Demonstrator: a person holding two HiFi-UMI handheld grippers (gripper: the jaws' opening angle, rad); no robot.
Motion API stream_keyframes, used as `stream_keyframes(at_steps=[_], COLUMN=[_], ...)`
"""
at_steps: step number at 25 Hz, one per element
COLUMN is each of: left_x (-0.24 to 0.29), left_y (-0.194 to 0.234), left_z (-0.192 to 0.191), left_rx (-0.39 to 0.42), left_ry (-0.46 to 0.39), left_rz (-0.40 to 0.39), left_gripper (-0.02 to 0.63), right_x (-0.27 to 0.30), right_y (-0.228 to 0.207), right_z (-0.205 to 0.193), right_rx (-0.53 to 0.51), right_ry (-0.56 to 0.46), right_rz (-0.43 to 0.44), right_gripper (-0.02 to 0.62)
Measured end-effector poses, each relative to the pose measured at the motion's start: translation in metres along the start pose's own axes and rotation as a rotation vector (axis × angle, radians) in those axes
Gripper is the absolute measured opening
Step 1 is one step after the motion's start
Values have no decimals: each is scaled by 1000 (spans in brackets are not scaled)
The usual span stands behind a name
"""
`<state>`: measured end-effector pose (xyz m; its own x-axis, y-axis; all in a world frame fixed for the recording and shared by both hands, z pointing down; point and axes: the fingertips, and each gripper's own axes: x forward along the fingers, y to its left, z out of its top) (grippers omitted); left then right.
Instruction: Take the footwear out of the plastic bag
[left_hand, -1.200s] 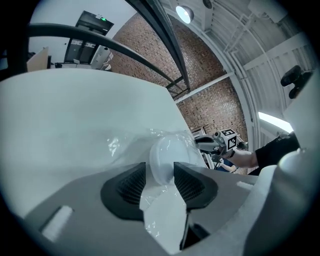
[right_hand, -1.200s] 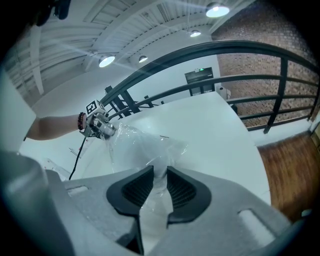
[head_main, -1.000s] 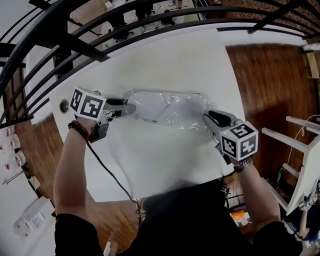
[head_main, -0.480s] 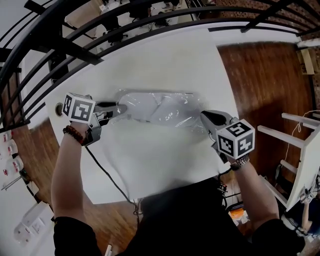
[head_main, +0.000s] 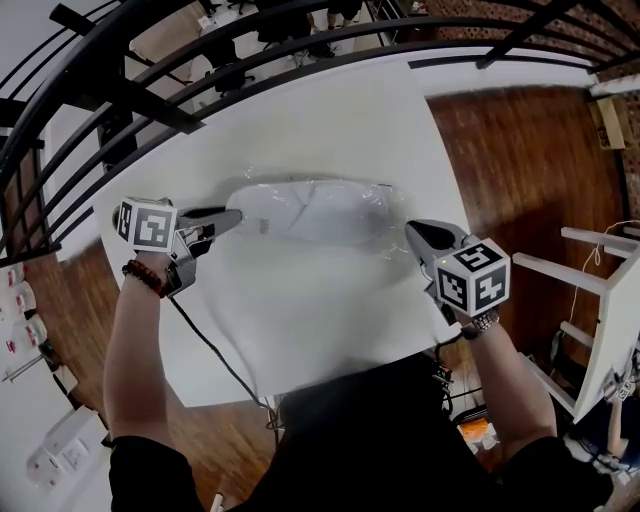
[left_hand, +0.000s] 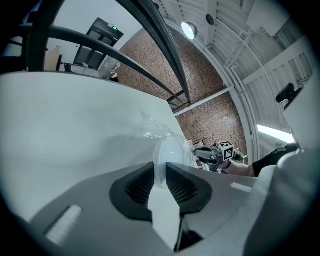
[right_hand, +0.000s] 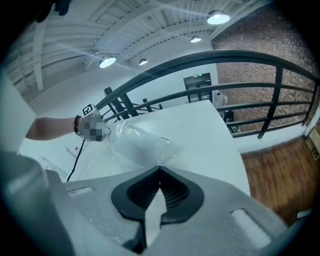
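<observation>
A clear plastic bag (head_main: 345, 212) lies across the white table (head_main: 320, 330) with pale grey footwear (head_main: 290, 205) inside it. My left gripper (head_main: 238, 215) is shut on the bag's left end; its jaws have just been closing, and in the left gripper view the translucent bag (left_hand: 167, 147) sits pinched between the pads (left_hand: 142, 182). My right gripper (head_main: 410, 232) has just closed too, and it pinches the thin film at the bag's right end. In the right gripper view the bag (right_hand: 137, 142) runs from the meeting pads (right_hand: 172, 192) toward the other hand.
A black railing (head_main: 150, 60) curves round the table's far and left sides. Wooden floor (head_main: 520, 160) lies to the right, with a white rack (head_main: 600, 290) beyond it. A black cable (head_main: 215, 350) trails from the left gripper over the table's near edge.
Both grippers' jaws went from open to closed on the ends of the bag. The left gripper shifted a little leftward, and the bag now looks smoother, drawn out between the two.
</observation>
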<state>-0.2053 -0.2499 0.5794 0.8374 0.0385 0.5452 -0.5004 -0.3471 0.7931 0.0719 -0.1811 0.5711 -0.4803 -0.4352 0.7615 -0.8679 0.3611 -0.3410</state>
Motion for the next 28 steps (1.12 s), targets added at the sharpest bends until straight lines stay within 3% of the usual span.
stream_keyframes(at_steps=[6,12,24,28], left_x=[-11,-17,-21,-25], left_y=[-2,-14,-28,-35], left_z=[-4,-16,-40,-49], left_rx=[-17,-91,-134,-191], left_ry=[-72,-104,-183,-208], left_rz=[-8,-18,-43,-39], left_gripper=[87,84,81,81], right_x=[-10,-19,-40,-48], right_y=[-5,-13,-24,-28], right_z=[-2,-5,-17,-22], right_rx=[-10,-14,-11,-13], right_ry=[2,6,9,13], right_rz=[-22,-42,-82,-97], right_gripper=[-8,-8,-8,-8])
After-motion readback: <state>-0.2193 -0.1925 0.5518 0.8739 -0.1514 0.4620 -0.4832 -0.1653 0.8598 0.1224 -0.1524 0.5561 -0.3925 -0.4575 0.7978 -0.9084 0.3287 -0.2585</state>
